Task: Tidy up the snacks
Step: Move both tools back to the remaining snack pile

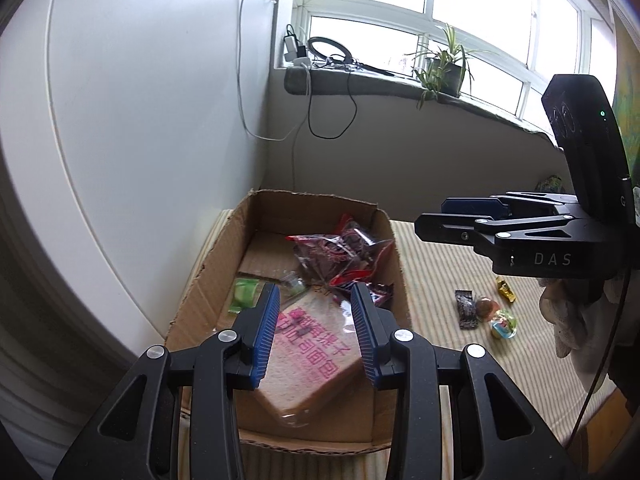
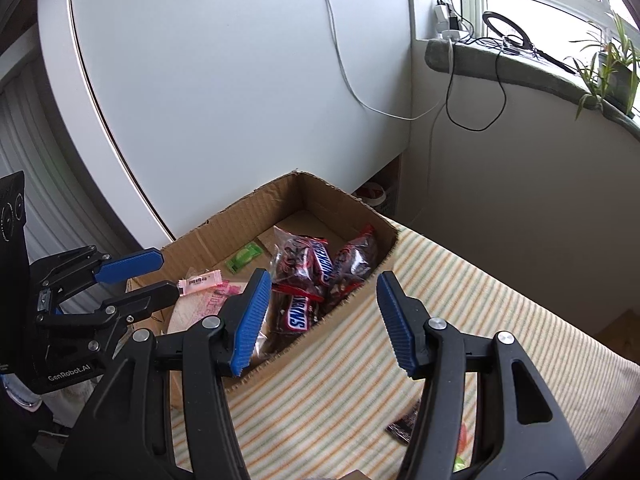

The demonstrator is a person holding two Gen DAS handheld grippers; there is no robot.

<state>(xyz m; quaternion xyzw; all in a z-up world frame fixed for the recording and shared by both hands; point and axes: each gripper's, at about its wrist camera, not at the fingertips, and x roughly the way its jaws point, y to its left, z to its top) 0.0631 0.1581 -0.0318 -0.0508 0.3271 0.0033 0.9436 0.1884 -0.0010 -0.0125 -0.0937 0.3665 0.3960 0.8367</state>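
Note:
An open cardboard box (image 1: 208,264) (image 2: 240,216) stands on a striped cloth. It holds red Snickers bags (image 1: 332,252) (image 2: 308,264), a green packet (image 1: 245,294) (image 2: 244,256) and a bagged bread loaf (image 1: 312,352) with pink print. My left gripper (image 1: 315,292) (image 2: 168,274) hovers open over the box's near end with nothing between its pads. A small pink candy (image 2: 200,280) lies in the box just past its fingertips. My right gripper (image 2: 322,280) (image 1: 432,216) is open and empty above the box's right wall. Several loose snacks (image 1: 486,310) lie on the cloth to the right.
A white cabinet (image 1: 140,140) rises right behind and left of the box. The window sill (image 1: 380,84) carries a plant, a ring light and hanging cables. A dark wrapper (image 2: 402,426) lies on the cloth under my right gripper. A gloved hand (image 1: 560,320) holds the right gripper.

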